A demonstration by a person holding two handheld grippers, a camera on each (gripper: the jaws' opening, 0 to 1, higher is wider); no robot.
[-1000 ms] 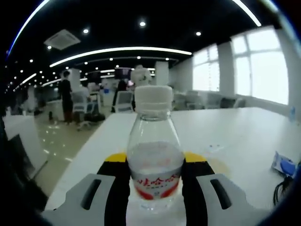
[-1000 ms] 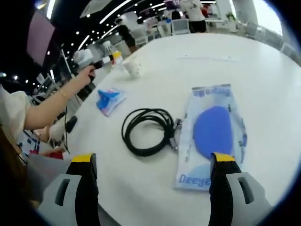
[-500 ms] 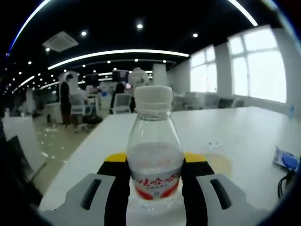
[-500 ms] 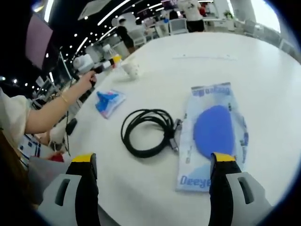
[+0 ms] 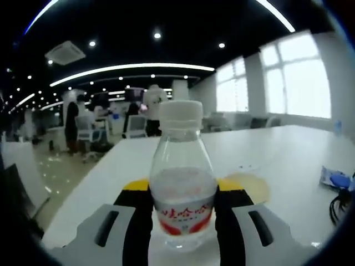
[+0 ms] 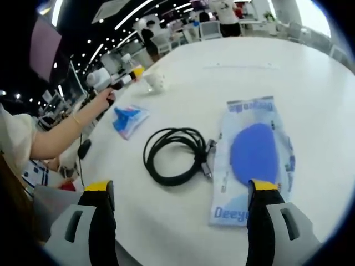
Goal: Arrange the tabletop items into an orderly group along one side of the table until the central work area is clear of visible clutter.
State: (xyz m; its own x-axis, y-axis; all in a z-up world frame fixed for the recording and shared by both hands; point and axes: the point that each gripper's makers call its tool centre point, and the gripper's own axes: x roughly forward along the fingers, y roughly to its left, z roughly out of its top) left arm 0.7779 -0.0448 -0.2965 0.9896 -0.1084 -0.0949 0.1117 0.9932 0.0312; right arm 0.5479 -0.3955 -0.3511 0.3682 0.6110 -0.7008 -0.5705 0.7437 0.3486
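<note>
Your left gripper is clamped on a small clear water bottle, its black, yellow-tipped jaws pressing the bottle's sides at the red label. The bottle stands upright between them, white cap on top, over the white table. Beyond it a small blue packet lies near the table's right edge, with a bit of black cable beside it.

In the right gripper view your left arm stretches out straight from the sleeve, and your left hand grips the handle at the table's far-left side, the bottle next to it.

Your right gripper hangs spread wide above the table, jaws well apart and holding nothing. Between and just past them lie a coiled black cable and, touching its right side, a clear flat bag with a blue pad inside. Farther off, the blue packet lies to the cable's upper left.
</note>
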